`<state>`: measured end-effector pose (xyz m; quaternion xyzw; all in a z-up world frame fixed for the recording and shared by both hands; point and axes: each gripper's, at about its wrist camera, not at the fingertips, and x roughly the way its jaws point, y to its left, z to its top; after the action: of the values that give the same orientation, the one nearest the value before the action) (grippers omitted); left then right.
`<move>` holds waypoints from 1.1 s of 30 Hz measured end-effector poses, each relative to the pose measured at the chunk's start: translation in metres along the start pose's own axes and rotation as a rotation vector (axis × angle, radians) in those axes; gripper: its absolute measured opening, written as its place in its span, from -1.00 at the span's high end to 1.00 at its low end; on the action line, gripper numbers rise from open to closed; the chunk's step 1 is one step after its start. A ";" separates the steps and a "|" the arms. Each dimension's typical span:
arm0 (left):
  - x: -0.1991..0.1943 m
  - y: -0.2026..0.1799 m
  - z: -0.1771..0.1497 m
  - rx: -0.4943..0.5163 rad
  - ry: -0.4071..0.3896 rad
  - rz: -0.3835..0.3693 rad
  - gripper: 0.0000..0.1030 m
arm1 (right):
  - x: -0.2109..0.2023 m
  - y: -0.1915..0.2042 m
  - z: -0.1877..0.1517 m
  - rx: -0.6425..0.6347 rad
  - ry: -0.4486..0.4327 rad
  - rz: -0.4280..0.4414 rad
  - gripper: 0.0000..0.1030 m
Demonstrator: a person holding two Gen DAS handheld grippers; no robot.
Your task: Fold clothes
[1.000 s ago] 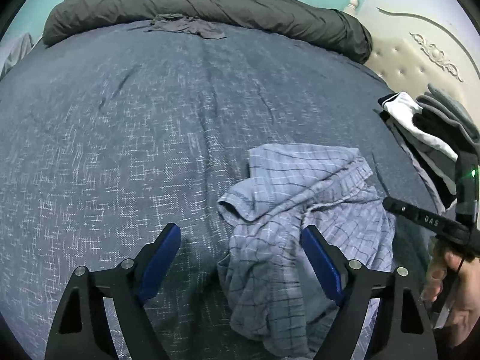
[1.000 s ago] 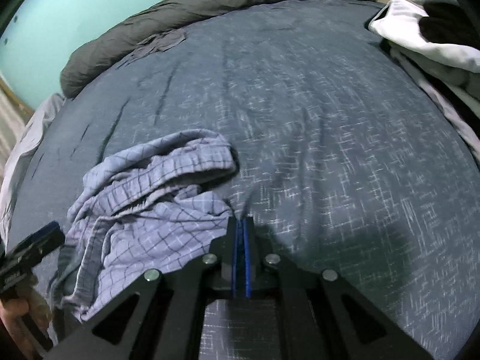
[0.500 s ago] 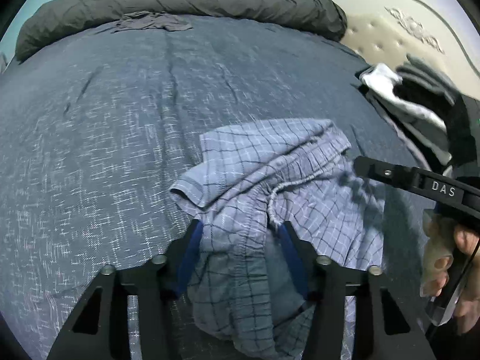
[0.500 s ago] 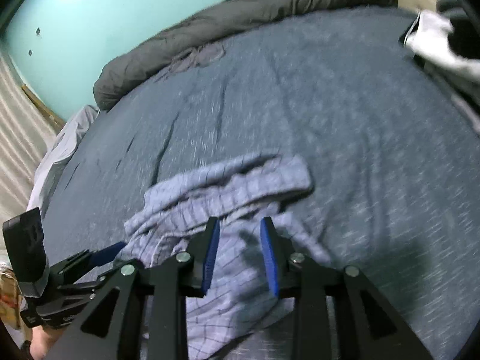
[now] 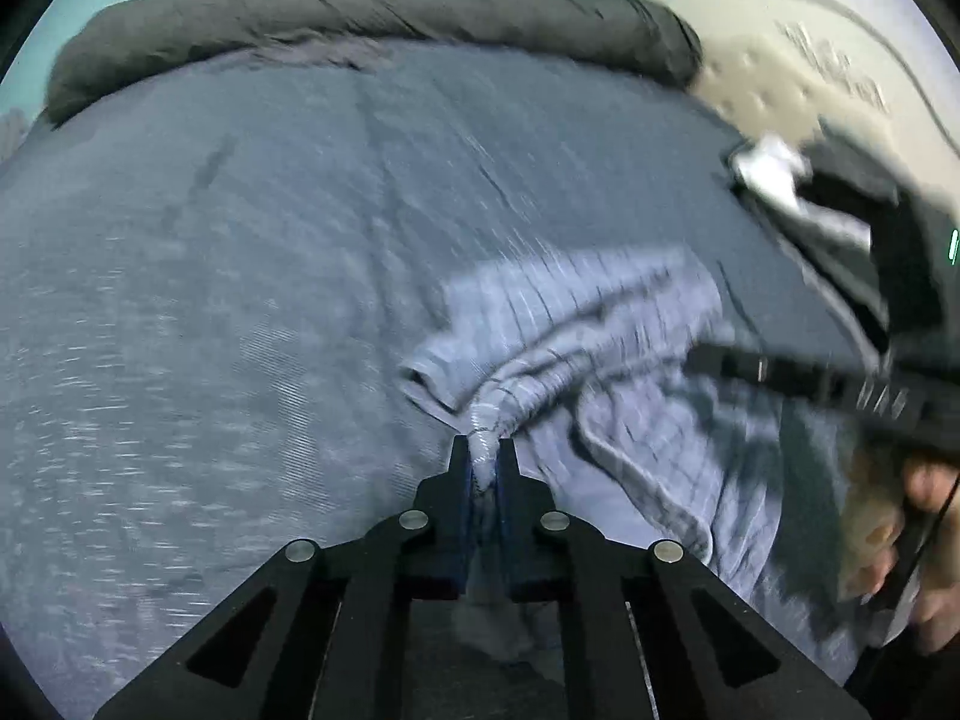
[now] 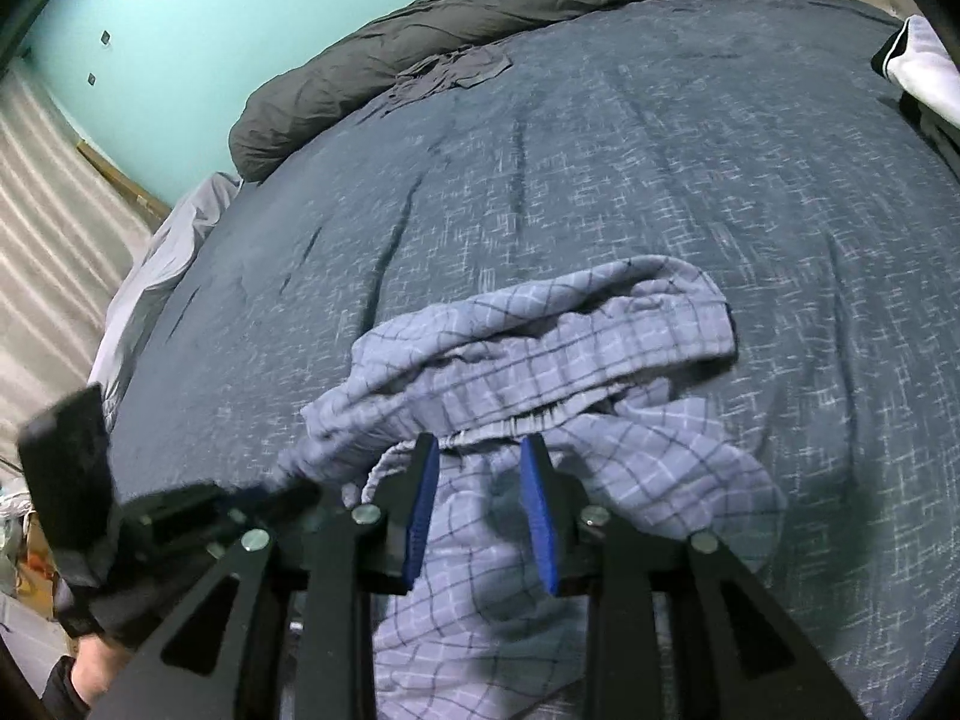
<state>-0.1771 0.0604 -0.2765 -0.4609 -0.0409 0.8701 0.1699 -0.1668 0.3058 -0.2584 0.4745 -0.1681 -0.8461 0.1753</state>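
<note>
Garment: plaid shorts (image 6: pixel 540 360), pale blue with dark checks, lay crumpled on the dark blue bedspread (image 6: pixel 660 150), near the bed's front edge below both cameras.
Long axis: the gathered waistband (image 6: pixel 516 426) ran roughly side to side across the right wrist view, just beyond the right fingertips, with a drawstring loop hanging off it to the left.
Left gripper (image 5: pixel 483 450): its jaws were closing to a narrow slit, and a bunched twist of the waistband stood pinched between them; the left wrist view was smeared by motion.
Right gripper (image 6: pixel 480 450): jaws partly apart, blue pads (image 6: pixel 423 504) standing either side of plaid cloth without pressing it, tips just short of the waistband.
Key relation: the left gripper held the waistband at one end, seen at the left of the right wrist view (image 6: pixel 288 480); the free length ran rightward from there, straight past the right gripper's mouth.
Nearer hand: the right, judging by how the band lay just ahead of its open tips.
Likely next need: a short push forward and a pinch, so both ends could be pulled taut.
Elsewhere: a grey rolled duvet (image 6: pixel 480 18) along the far edge; a heap of white and black clothes (image 5: pixel 798 192) at the right, well apart.
</note>
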 end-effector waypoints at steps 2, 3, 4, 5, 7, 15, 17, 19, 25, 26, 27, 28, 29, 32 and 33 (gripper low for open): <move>-0.017 0.020 0.004 -0.074 -0.057 0.002 0.87 | 0.004 0.001 0.002 0.002 0.003 -0.003 0.46; -0.022 0.026 0.005 -0.098 -0.075 0.013 0.87 | 0.007 0.003 0.004 0.006 0.005 -0.003 0.46; -0.027 0.035 0.005 -0.122 -0.096 0.034 0.87 | 0.011 0.005 0.006 0.008 0.008 -0.004 0.46; -0.030 0.045 0.007 -0.149 -0.112 0.053 0.87 | 0.014 0.006 0.007 0.010 0.010 -0.008 0.46; -0.036 0.065 0.007 -0.204 -0.134 0.088 0.87 | 0.018 0.008 0.009 0.010 0.015 -0.019 0.45; -0.032 0.103 -0.004 -0.317 -0.073 0.179 0.35 | 0.029 0.013 0.013 0.038 0.009 -0.032 0.28; -0.033 0.102 -0.002 -0.304 -0.079 0.183 0.15 | 0.031 0.014 0.016 0.043 0.007 -0.041 0.28; -0.037 0.098 0.000 -0.271 -0.100 0.206 -0.03 | 0.032 0.012 0.019 0.057 -0.002 -0.055 0.28; -0.038 0.071 0.009 -0.130 -0.130 0.194 -0.04 | 0.029 0.001 0.023 0.094 -0.024 -0.104 0.28; -0.034 0.066 0.011 -0.112 -0.126 0.184 -0.04 | 0.028 -0.002 0.022 0.105 -0.025 -0.105 0.27; -0.029 0.060 0.014 -0.096 -0.119 0.172 -0.04 | 0.029 -0.005 0.022 0.114 -0.024 -0.103 0.27; -0.023 0.054 0.017 -0.079 -0.112 0.159 -0.04 | 0.030 -0.006 0.021 0.120 -0.020 -0.096 0.27; -0.017 0.048 0.021 -0.059 -0.107 0.150 -0.04 | 0.031 -0.007 0.021 0.122 -0.017 -0.090 0.28; -0.003 0.033 0.027 -0.009 -0.086 0.129 -0.04 | 0.031 -0.011 0.017 0.103 -0.010 -0.080 0.28; 0.001 0.029 0.028 0.006 -0.078 0.124 -0.04 | 0.031 -0.011 0.017 0.098 -0.009 -0.075 0.28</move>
<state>-0.2076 0.0356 -0.2676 -0.4276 -0.0163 0.8965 0.1150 -0.1977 0.3035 -0.2779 0.4846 -0.1925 -0.8449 0.1193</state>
